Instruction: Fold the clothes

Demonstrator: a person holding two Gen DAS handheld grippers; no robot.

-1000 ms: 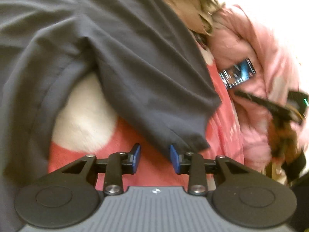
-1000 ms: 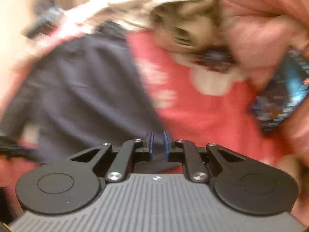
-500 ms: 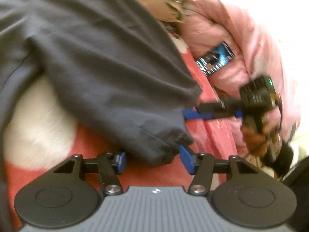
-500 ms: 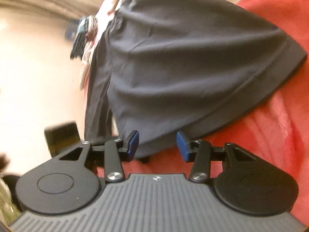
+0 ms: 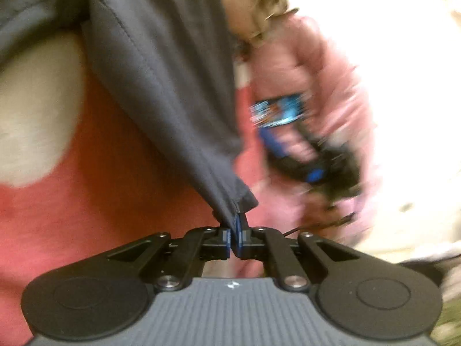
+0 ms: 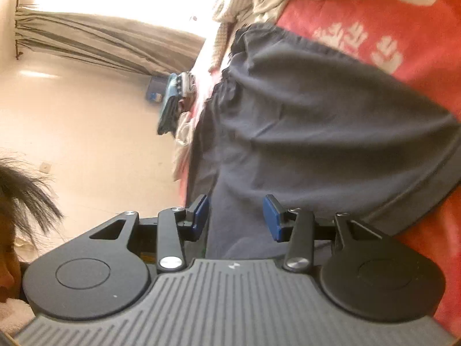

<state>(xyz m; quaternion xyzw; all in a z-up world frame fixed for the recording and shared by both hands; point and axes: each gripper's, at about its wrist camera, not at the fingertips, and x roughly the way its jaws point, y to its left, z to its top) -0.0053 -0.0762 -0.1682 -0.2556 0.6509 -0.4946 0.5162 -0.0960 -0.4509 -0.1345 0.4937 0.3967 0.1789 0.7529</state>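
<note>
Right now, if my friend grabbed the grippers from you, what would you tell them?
Left gripper: shut on a hem corner of the dark garment.
Right gripper: open, the garment's edge between its pads, not pinched.
The garment lies spread on the red blanket.
Done: one corner gripped.
Left: pinch with the right gripper, then probably lift and fold. No fold shows yet.

Dark navy garment [image 5: 161,86], red-and-white blanket [image 5: 86,201]
</note>
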